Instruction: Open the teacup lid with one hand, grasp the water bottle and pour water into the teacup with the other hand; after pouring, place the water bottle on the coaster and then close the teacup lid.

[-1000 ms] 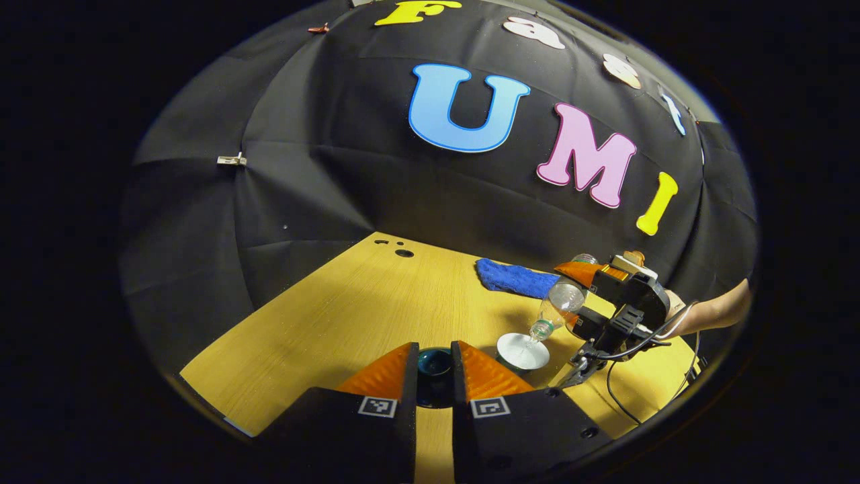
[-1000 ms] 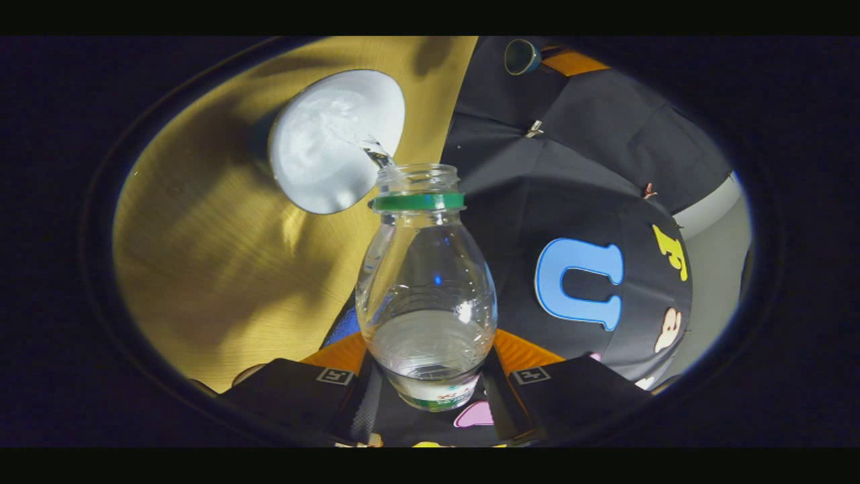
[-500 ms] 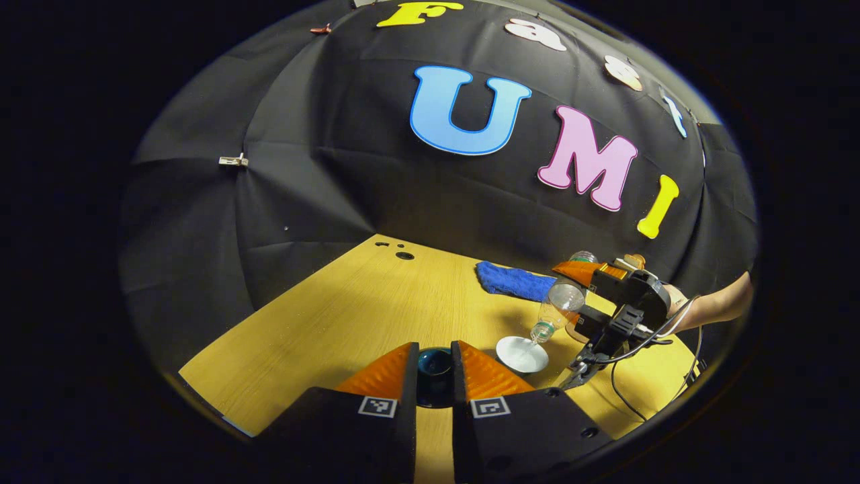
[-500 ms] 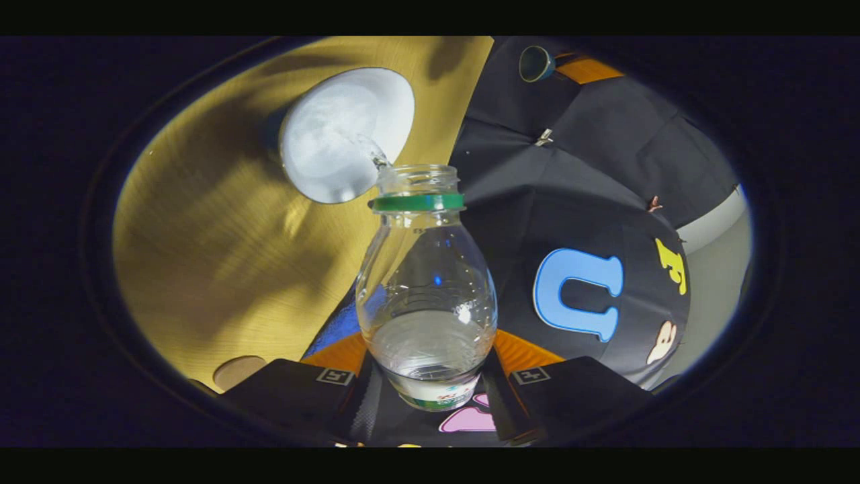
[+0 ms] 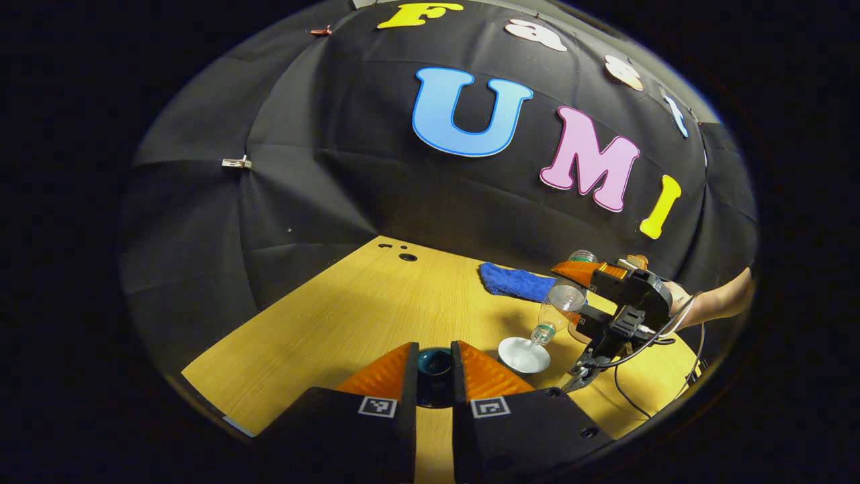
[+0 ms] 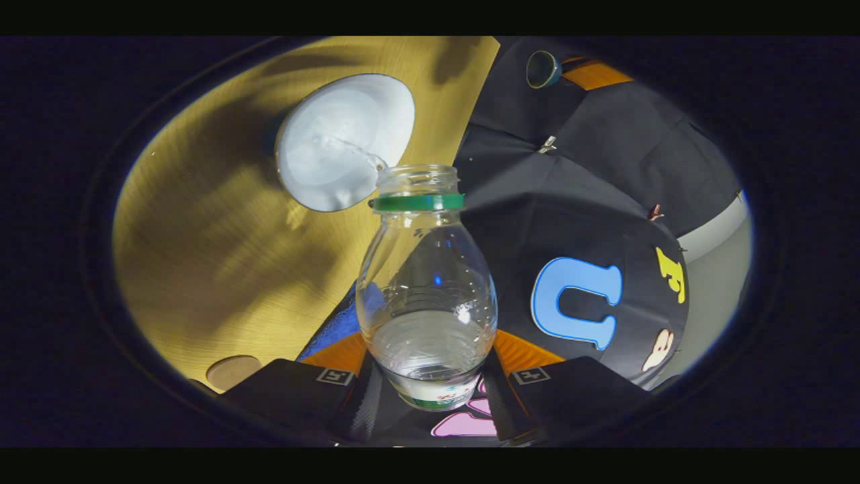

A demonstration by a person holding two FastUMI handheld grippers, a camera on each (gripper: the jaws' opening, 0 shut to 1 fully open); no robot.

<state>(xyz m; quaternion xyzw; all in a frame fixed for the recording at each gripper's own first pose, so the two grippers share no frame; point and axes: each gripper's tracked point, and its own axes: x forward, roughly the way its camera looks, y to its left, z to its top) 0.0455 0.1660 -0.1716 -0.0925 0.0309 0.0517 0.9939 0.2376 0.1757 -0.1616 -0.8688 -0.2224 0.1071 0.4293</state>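
In the left gripper view my left gripper (image 5: 434, 356) is shut on the dark teal teacup lid (image 5: 435, 368), held above the wooden table (image 5: 349, 316). To the right stands the open teacup (image 5: 523, 355) with its white inside showing. My right gripper (image 5: 621, 306) holds the clear water bottle (image 5: 556, 306) tilted mouth-down over the cup. In the right gripper view my right gripper (image 6: 428, 359) is shut on the bottle (image 6: 426, 289). Its green-ringed neck points at the teacup (image 6: 346, 141), and a thin trickle runs into the cup. The round coaster (image 6: 232, 371) lies at the lower left.
A blue cloth (image 5: 514, 281) lies at the back of the table, behind the bottle. Small holes (image 5: 406, 257) mark the table's far corner. A bare forearm (image 5: 719, 306) and a cable trail behind the right gripper. The left gripper with the lid (image 6: 543, 68) shows at top right.
The stream from the bottle has thinned to a trickle. The right gripper view has shifted a little, bringing the coaster into sight. The left gripper and lid have stayed still.
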